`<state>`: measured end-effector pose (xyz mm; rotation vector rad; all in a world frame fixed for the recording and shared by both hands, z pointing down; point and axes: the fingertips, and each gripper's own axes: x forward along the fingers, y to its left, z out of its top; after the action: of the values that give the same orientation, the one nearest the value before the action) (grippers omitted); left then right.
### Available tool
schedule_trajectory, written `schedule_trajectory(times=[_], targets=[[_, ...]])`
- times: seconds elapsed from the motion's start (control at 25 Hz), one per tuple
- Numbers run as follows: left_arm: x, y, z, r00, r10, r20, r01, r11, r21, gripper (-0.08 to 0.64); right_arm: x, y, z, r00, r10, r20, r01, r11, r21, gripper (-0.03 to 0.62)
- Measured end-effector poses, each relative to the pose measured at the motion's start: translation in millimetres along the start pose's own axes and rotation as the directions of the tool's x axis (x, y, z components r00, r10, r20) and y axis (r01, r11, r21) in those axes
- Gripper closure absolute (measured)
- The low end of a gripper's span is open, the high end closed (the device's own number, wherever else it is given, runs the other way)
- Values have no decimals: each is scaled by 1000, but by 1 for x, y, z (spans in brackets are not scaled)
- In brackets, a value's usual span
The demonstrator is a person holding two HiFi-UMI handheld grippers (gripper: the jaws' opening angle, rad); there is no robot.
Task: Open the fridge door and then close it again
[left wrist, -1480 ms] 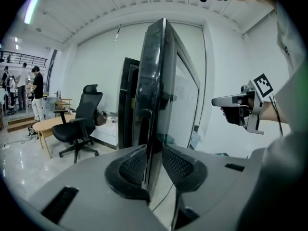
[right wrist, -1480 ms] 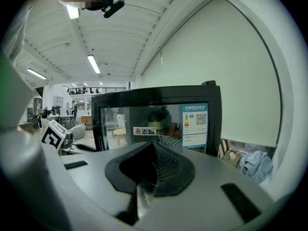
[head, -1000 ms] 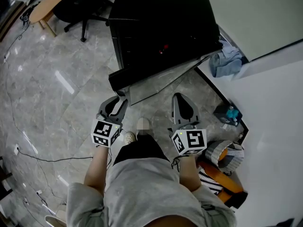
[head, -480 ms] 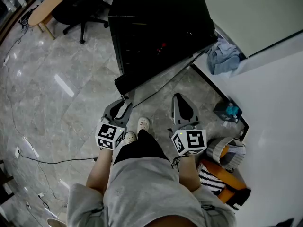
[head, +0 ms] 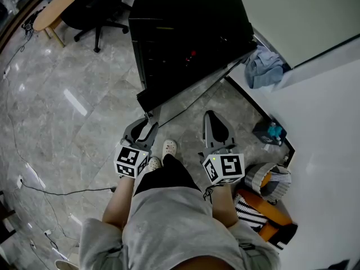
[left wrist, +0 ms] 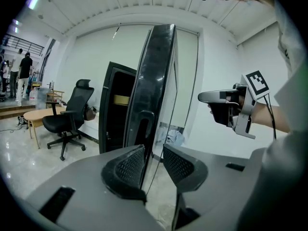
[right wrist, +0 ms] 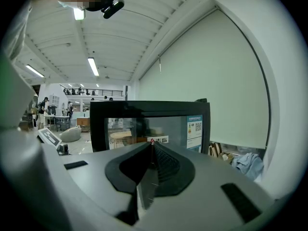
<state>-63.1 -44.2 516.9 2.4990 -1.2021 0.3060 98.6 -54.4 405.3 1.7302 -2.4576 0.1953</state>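
The black fridge point(head: 191, 27) stands ahead with its glass door point(head: 169, 94) swung open. In the left gripper view the door point(left wrist: 156, 81) shows edge-on. My left gripper point(head: 147, 121) straddles the door's free edge. Its jaws point(left wrist: 153, 162) have just been opening: the edge stands between the pads, with a gap beside the right pad. My right gripper point(head: 211, 117) hangs shut and empty in front of the door's glass face point(right wrist: 149, 124), pads together point(right wrist: 153, 150), apart from it. It also shows in the left gripper view point(left wrist: 226, 105).
An office chair point(head: 95, 4) and a wooden table point(head: 56, 4) stand at the far left. A blue cloth point(head: 264, 66) lies by the white wall. A basket and striped orange items point(head: 270, 179) sit at the right. A cable point(head: 56, 190) runs across the floor. The person's shoes point(head: 169, 148) are below the door.
The left gripper and the door's free edge shifted a little to the right together in the head view, then held still. The right gripper has stayed put.
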Motion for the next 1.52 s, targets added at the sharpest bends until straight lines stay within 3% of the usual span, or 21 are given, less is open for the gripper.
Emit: schedule_trajectory(times=[0.32, 0.44, 0.64, 1.12, 1.52], targets=[[8, 19, 5, 998, 66, 1, -66, 998, -13, 426, 5, -3, 0, 1000, 9, -3, -9, 1000, -4, 566], [10, 31, 7, 995, 103, -5, -103, 995, -5, 468, 7, -4, -2, 1000, 11, -5, -11, 1000, -4, 566], [16, 43, 13, 991, 132, -7, -132, 991, -1, 468, 11, -11, -2, 1000, 13, -10, -13, 1000, -3, 566], [34, 80, 26, 986, 162, -36, -161, 987, 14, 463, 30, -24, -4, 1000, 18, -23, -18, 1000, 5, 566], [56, 115, 44, 983, 184, -12, -184, 982, 34, 453, 51, -33, -8, 998, 43, -39, -42, 999, 8, 566]])
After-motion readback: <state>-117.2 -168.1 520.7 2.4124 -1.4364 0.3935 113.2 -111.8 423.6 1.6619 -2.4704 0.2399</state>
